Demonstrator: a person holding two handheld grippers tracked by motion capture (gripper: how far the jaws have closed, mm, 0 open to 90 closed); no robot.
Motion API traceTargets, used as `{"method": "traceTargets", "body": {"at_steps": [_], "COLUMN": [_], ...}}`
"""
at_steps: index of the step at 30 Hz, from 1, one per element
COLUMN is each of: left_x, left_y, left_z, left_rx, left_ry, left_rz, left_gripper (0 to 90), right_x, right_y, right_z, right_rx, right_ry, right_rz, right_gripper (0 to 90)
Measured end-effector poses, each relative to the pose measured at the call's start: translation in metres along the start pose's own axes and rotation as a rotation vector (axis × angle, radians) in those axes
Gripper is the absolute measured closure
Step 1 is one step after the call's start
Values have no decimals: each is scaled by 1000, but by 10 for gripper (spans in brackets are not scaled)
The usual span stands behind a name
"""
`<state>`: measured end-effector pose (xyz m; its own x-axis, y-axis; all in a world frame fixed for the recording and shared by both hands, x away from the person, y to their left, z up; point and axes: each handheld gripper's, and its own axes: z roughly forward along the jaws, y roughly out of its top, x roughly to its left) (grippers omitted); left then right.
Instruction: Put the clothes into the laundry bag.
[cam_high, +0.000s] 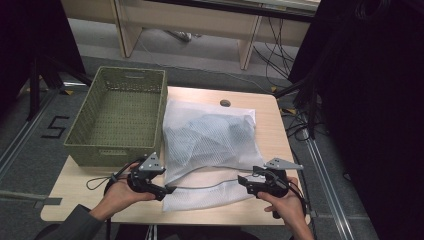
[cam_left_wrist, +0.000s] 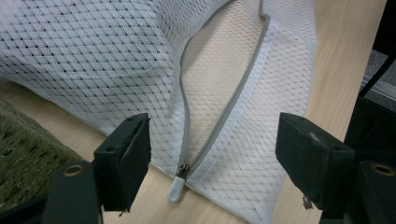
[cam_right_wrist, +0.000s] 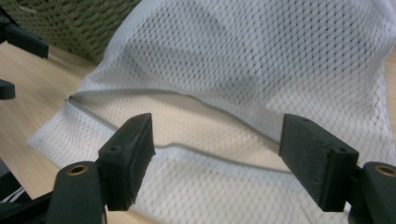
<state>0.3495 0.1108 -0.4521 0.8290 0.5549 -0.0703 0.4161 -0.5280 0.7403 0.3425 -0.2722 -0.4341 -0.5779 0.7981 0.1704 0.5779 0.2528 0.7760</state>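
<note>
- My left gripper (cam_high: 169, 189) sits at the near left corner of the white mesh laundry bag (cam_high: 210, 145), jaws spread wide with nothing pinched; the zipper pull (cam_left_wrist: 177, 186) lies on the table between them (at about 6 o'clock of the open zipper (cam_left_wrist: 219, 121)).
- My right gripper (cam_high: 243, 181) is at the bag's near right, jaws apart and holding nothing.
- The bag lies flat on the wooden table (cam_high: 75, 187), bluish cloth (cam_high: 210, 130) inside.
- The green basket (cam_high: 117, 115) stands at the bag's 9 o'clock, just beside it.
</note>
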Motion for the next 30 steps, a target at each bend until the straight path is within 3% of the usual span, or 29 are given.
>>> {"method": "traceTargets", "body": {"at_steps": [1,2,4,5,6,9,10,12,13,14,15,16,17,19,21,23,24,25,26,28,29,30], "left_x": [0,-2,-3,-5,-7,-12,-12,-14,-17,-18,-20,-22,-25,-29,-32,-34,-36,-35,-35,-35,-33,-33], "left_y": [-1,-1,-2,-3,-4,-5,-5,-7,-8,-8,-9,-10,-10,-11,-11,-12,-13,-12,-12,-13,-12,-13], "left_z": [0,0,-2,-2,-2,-3,-5,-5,-5,-6,-5,-5,-5,-6,-5,-5,-4,-4,-4,-4,-4,-4], "left_rx": [-2,-6,3,0,-2,-19,-6,-10,-10,2,7,10,8,15,13,18,23,26,23,31,27,25], "left_ry": [1,-4,2,0,-9,-2,-1,-7,-6,-7,-12,-10,-16,-16,-22,-22,-22,-24,-24,-22,-18,-19], "left_rz": [-9,-15,6,-12,-11,-19,-5,-12,-23,4,2,14,11,22,33,42,27,50,49,34,47,26], "left_gripper": [252,246,229,222,213,186,176,174,174,174,174,174,174,174,174,174,174,174,174,173,173,174], "right_x": [2,5,7,10,9,15,15,19,19,21,25,24,28,29,33,31,32,34,32,33,32,35], "right_y": [-3,-4,-8,-10,-11,-16,-18,-22,-24,-26,-28,-30,-31,-34,-36,-38,-39,-40,-41,-41,-41,-42], "right_z": [0,-1,-2,-3,-2,-5,-5,-7,-7,-7,-8,-8,-10,-12,-14,-14,-16,-17,-15,-16,-16,-16], "right_rx": [-9,9,5,14,9,31,19,48,34,40,59,50,74,59,71,62,73,94,73,95,91,107], "right_ry": [-10,-6,-12,-11,-11,-8,-15,-8,-25,-11,-6,-10,-9,-11,-11,-9,-14,-9,-18,-11,-18,-18], "right_rz": [-16,11,-10,5,-22,-16,-40,-18,-40,-36,-7,-49,-22,-46,-18,-70,-60,-40,-70,-62,-75,-43], "right_gripper": [255,242,238,237,235,228,223,212,212,211,203,192,190,186,182,177,178,178,178,179,180,181]}}
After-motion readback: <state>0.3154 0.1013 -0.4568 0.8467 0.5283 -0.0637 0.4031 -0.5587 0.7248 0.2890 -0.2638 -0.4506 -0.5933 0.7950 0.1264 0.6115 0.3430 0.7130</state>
